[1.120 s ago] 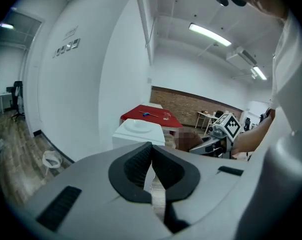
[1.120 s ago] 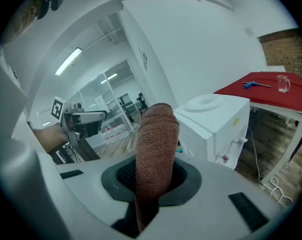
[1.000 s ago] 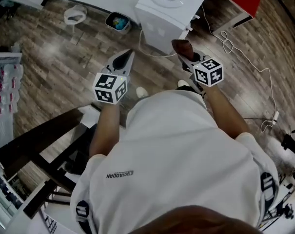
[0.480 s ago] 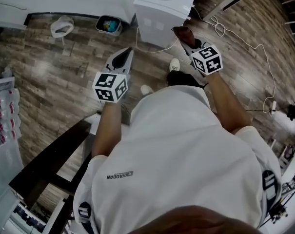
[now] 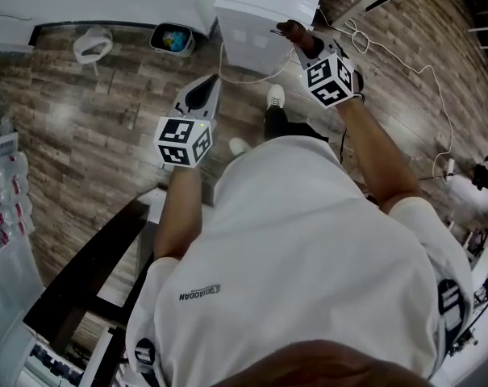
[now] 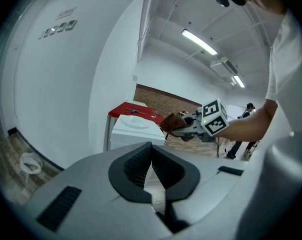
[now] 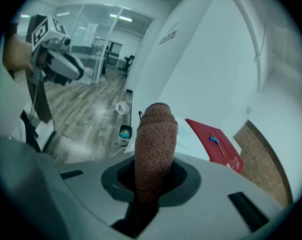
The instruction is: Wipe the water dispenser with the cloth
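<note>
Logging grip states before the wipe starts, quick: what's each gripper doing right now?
Left gripper: closed, nothing between its jaws.
Right gripper: closed on the brown cloth.

Left tongs (image 6: 151, 146) pressed together, empty; right tongs (image 6: 180, 129) grip cloth (image 6: 171, 124) beside water dispenser (image 6: 131, 132).

Head view looks steeply down from overhead; dispenser (image 5: 264, 14) at top centre. Both gripper views look closely along their own jaws. All views share the dispenser.
</note>
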